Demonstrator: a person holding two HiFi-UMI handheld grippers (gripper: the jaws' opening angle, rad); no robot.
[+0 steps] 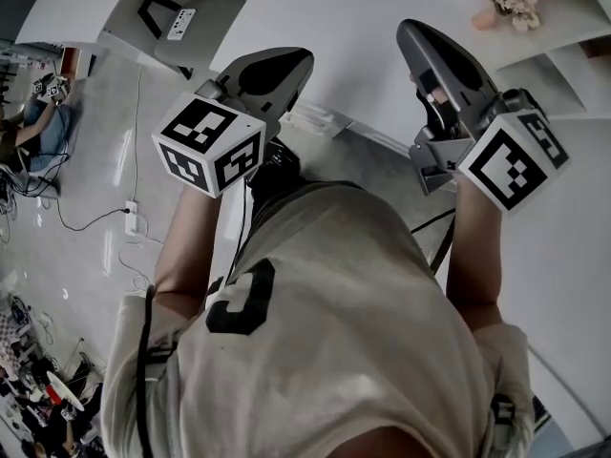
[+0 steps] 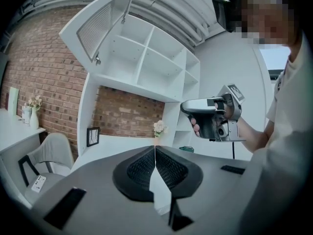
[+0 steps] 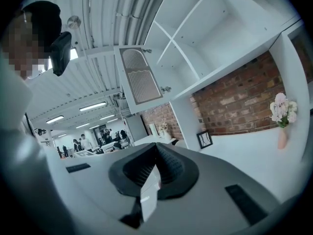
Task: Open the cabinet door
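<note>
Two grey plastic grippers, the left gripper (image 2: 155,150) and the right gripper (image 3: 156,147), both have jaws pressed together, holding nothing. One white ribbed-panel cabinet door (image 3: 142,77) stands swung open.

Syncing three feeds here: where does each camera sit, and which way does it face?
Head view: on the person's head, facing steeply down; shirt, both forearms, left gripper and right gripper above a white counter.
Left gripper view: on the left gripper, along its closed jaws toward the open cabinet door; the right gripper and its hand show.
Right gripper view: on the right gripper, along its closed jaws, up at that door; the shirt fills the left.
Both gripper views share the door and framed picture.
</note>
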